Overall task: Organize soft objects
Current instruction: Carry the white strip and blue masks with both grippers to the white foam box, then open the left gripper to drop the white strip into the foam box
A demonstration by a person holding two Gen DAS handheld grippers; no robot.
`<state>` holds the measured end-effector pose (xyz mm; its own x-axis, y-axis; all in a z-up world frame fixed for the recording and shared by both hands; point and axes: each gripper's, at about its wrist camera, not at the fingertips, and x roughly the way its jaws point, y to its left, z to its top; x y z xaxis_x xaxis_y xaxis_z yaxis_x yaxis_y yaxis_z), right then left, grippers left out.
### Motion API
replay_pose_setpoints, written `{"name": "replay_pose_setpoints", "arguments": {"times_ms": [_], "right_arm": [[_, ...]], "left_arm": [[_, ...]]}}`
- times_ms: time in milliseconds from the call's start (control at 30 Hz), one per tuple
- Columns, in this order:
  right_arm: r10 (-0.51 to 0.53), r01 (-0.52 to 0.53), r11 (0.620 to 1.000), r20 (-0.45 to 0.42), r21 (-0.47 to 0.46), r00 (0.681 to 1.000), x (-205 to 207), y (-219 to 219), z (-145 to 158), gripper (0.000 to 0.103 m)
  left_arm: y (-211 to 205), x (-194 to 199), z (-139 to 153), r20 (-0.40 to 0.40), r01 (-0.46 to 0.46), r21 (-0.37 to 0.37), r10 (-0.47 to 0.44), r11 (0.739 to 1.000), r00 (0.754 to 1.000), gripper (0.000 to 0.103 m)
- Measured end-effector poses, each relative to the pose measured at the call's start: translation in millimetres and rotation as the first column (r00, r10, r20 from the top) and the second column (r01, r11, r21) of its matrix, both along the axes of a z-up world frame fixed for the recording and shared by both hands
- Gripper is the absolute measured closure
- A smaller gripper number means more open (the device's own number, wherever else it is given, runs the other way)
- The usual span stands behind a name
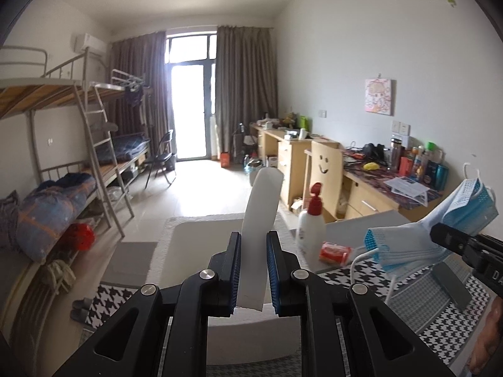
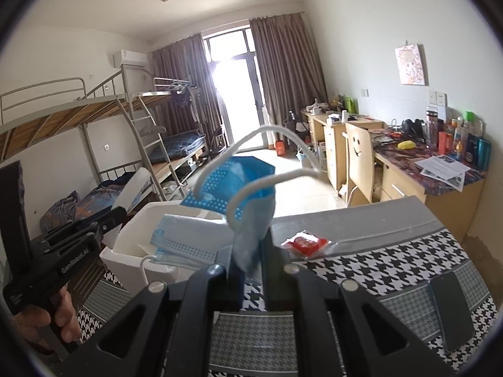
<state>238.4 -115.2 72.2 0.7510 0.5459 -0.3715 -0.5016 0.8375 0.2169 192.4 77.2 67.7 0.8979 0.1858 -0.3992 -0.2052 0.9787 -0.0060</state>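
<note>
Right gripper (image 2: 248, 270) clamps a blue face mask (image 2: 242, 188); left gripper (image 1: 253, 270) pinches a white strip (image 1: 261, 220). Lower the mask gently into the white box (image 2: 125, 251).

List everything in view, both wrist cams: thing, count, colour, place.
face masks: several, blue; one bunch held up, more lying in the box
foam box: 1, white, on table, left
foam lid: 1, white, held upright over the box
lotion bottle: 1, white with red pump, by the box
packet: 1, red, on table
phone: 1, dark, table right
tablecloth: 1, black-white houndstooth
left gripper: black, shut on foam lid
right gripper: black, shut on face masks
</note>
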Motion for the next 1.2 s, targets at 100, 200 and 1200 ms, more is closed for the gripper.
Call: {"name": "replay_pose_setpoints", "arguments": {"times_ms": [100, 200, 1200], "right_arm": [[0.015, -0.015, 1.000, 0.000, -0.016, 1.000, 3, 8, 0, 0.092], [0.026, -0.025, 0.999, 0.008, -0.029, 1.000, 5, 16, 3, 0.092], [0.089, -0.089, 0.991, -0.007, -0.096, 0.996, 26, 73, 1, 0.092]], "left_arm": [[8, 1, -1, -0.007, -0.024, -0.009, 0.024, 1.000, 1.000, 0.086], [15, 4, -4, -0.020, -0.040, -0.018, 0.039, 0.999, 0.999, 0.086], [73, -18, -16, -0.008, -0.166, -0.061, 0.166, 0.984, 0.986, 0.002]]}}
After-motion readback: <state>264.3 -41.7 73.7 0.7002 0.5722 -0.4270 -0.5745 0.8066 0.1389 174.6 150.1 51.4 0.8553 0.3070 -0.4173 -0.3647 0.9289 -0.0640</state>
